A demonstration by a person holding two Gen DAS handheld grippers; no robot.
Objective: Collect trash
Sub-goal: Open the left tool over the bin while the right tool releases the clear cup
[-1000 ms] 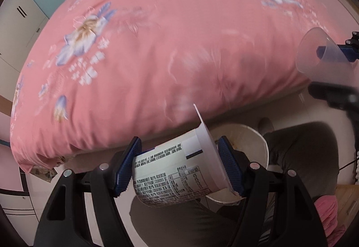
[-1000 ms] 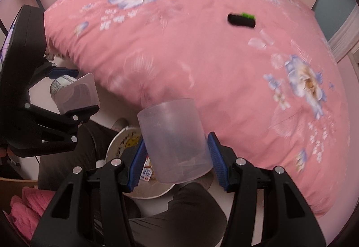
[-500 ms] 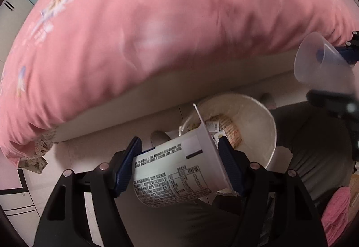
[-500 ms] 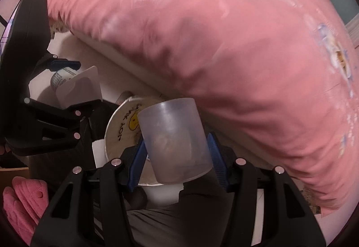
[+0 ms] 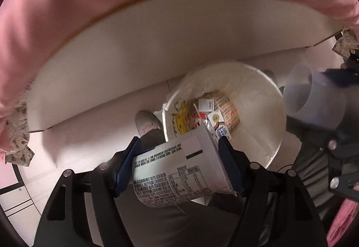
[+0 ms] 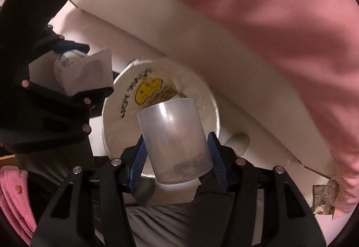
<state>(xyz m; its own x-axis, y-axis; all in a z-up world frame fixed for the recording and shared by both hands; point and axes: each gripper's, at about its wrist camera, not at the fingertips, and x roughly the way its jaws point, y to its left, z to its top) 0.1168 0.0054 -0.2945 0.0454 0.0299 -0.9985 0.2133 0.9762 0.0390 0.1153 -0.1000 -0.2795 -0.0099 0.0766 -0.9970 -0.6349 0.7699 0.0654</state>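
Over the bin by the bed, my left gripper pinches a yogurt cup, right gripper clamps a clear cup — letting go off-centre risks either bouncing off the rim onto the floor.

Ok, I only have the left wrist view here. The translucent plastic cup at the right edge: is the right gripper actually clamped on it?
Observer: Yes. In the right wrist view both blue pads of the right gripper press the sides of the translucent plastic cup.
Operator: Is it over the bin?
Observer: From there the cup lines up with the open mouth of the round white waste bin.
Operator: And my tub?
Observer: The printed white plastic tub in the left gripper appears just left of the bin's rim, not over the opening.
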